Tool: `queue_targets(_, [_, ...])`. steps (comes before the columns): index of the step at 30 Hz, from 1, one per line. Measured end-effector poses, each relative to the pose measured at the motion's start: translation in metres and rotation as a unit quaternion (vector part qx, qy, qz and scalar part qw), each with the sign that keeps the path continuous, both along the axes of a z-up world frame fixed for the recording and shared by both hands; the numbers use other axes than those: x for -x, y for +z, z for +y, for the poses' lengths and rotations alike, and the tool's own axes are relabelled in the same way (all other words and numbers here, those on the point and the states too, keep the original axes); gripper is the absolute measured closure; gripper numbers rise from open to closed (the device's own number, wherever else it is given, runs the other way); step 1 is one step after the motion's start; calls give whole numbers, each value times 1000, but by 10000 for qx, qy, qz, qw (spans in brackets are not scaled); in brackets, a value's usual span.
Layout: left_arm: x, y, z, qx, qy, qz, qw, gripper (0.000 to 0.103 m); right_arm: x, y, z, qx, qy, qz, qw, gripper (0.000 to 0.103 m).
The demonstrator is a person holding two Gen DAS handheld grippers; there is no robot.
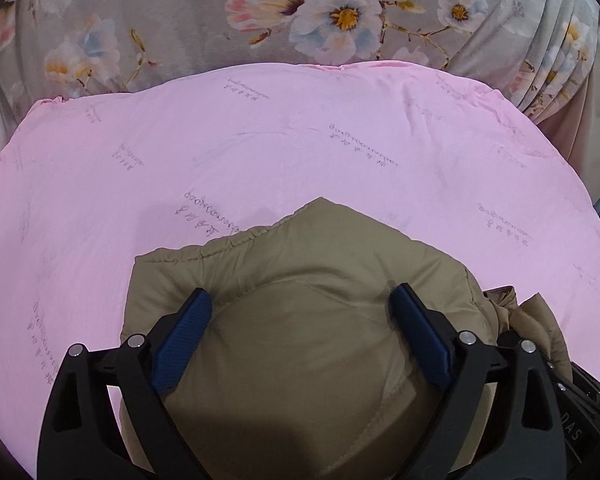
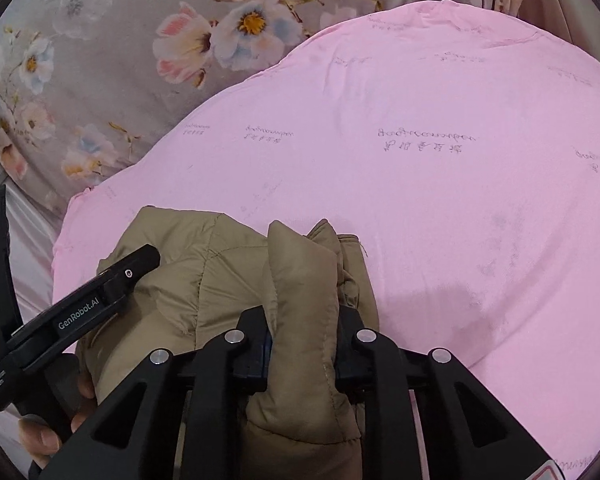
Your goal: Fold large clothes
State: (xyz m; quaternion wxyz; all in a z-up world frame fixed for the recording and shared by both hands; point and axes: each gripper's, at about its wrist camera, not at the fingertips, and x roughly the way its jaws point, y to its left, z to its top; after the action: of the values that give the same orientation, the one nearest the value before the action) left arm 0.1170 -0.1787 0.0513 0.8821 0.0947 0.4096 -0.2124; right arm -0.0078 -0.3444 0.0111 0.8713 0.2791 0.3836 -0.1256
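On the pink sheet [image 1: 300, 140], the tan padded jacket [image 1: 300, 360] bunches at six o'clock, so the right claw [image 2: 304, 344], pinching a jacket fold, should hold firm while the wide-open left claw [image 1: 302, 308] closes.

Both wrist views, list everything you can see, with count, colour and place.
padded jacket: one, tan, bunched on the pink sheet at the near edge.
pink sheet: one, pink with faint printed writing, spread under the jacket.
floral cover: one, grey with pink, white and blue flowers, beyond the sheet.
left gripper: one, black with blue pads, open over the jacket.
right gripper: one, black, shut on a fold of the jacket.
hand: one, at the lower left of the right wrist view, holding the left gripper.
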Motion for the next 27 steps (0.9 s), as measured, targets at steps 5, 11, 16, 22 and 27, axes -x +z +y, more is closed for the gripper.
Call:
queue_targets(5, [0, -6, -4, -38, -6, -83, 10000, 12, -3, -8, 2, 123, 21, 25, 9999, 82])
queue_targets(11, [1, -10, -6, -85, -1, -157, 9998, 12, -2, -13, 2, 78, 17, -26, 10000, 81])
queue_targets(16, [1, -12, -8, -108, 8, -204, 9997, 12, -2, -15, 2, 37, 9, -69, 10000, 80])
queue_targets(22, [2, -15, -13, -183, 35, -265, 9995, 12, -1, -18, -1, -31, 4, -130, 9999, 79])
queue_targets(27, [1, -14, -12, -133, 44, -228, 9996, 11, 4, -22, -16, -569, 81, -351, 9977, 74])
